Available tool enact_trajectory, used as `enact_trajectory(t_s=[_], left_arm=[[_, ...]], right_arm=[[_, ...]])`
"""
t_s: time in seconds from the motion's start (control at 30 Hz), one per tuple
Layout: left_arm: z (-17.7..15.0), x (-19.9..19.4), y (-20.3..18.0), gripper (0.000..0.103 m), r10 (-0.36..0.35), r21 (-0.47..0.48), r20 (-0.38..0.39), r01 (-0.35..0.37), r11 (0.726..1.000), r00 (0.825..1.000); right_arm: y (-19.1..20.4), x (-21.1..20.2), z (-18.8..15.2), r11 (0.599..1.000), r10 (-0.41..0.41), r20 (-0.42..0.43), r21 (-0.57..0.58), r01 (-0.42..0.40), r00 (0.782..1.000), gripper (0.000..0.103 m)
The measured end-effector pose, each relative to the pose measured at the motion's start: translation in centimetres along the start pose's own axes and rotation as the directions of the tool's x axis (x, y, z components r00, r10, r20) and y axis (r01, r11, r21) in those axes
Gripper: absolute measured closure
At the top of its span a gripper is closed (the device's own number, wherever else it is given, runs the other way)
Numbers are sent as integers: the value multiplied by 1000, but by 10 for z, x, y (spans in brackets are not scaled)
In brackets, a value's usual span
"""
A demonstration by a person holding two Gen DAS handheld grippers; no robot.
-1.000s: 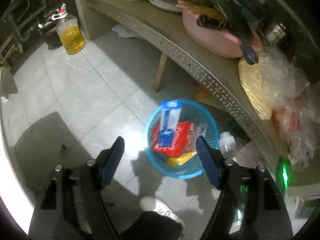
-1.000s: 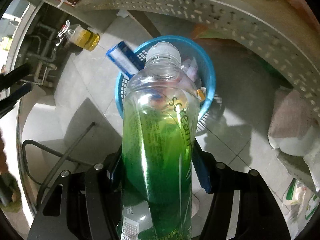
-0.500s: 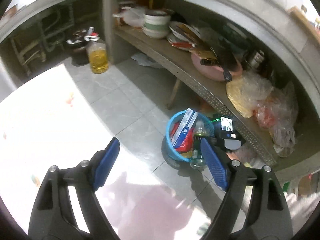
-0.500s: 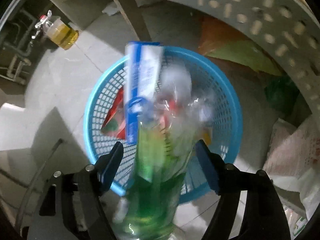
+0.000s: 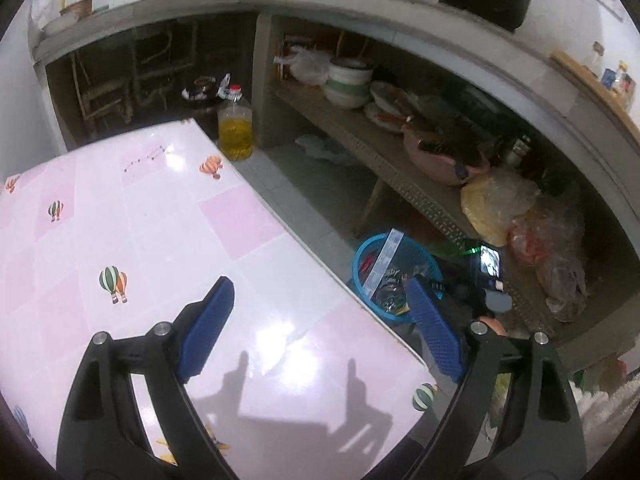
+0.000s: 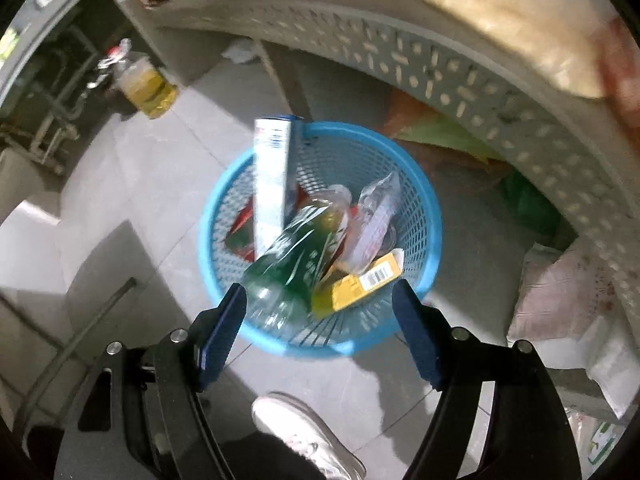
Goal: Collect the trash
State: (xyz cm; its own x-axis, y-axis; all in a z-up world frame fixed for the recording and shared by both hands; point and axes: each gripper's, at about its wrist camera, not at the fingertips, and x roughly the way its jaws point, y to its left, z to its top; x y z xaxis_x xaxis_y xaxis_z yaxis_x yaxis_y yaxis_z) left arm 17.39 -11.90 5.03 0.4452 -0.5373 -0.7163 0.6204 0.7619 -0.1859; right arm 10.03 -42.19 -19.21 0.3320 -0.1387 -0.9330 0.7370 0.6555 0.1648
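Note:
A blue mesh basket stands on the tiled floor. A green-labelled plastic bottle lies tilted inside it, with a blue-and-white carton, a yellow box and clear wrappers. My right gripper is open and empty just above the basket's near rim. My left gripper is open and empty above a pink tiled table. The basket also shows in the left wrist view, past the table's edge.
A perforated shelf overhangs the basket, loaded with a pink bowl, dishes and plastic bags. A jug of yellow oil stands on the floor. A white shoe is under my right gripper. Sacks lie to the right.
My right gripper has opened and let go of the bottle, which now lies in the basket. My left gripper has risen and moved back over the pink table.

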Motion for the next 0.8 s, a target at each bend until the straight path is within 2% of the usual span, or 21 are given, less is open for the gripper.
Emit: enact_trajectory(t_s=[0.1,0.17,0.33,0.6,0.8], left_arm=[[-9,-13,-9,13,-20,5,56,20,1000,998],[-18,-21,-14,12,-40,4,89,39,999,995],[-40,-32,-26,11,-40,14,109,39,999,993],[-81,-66,-33,8,51,-32,172,-46,998,984],[-107,-85,-35,9,142,-65,187,-132,989,972]], right_arm=[[7,-42,-20,998,26,47,-50,-24,999,30],[14,-78,-35,995,48,92,-97,-39,995,25],[26,-157,-69,979,87,202,-199,-45,975,18],[47,-240,-113,952,165,310,-300,-68,936,7],[63,-270,-138,937,182,362,-347,-50,914,7]])
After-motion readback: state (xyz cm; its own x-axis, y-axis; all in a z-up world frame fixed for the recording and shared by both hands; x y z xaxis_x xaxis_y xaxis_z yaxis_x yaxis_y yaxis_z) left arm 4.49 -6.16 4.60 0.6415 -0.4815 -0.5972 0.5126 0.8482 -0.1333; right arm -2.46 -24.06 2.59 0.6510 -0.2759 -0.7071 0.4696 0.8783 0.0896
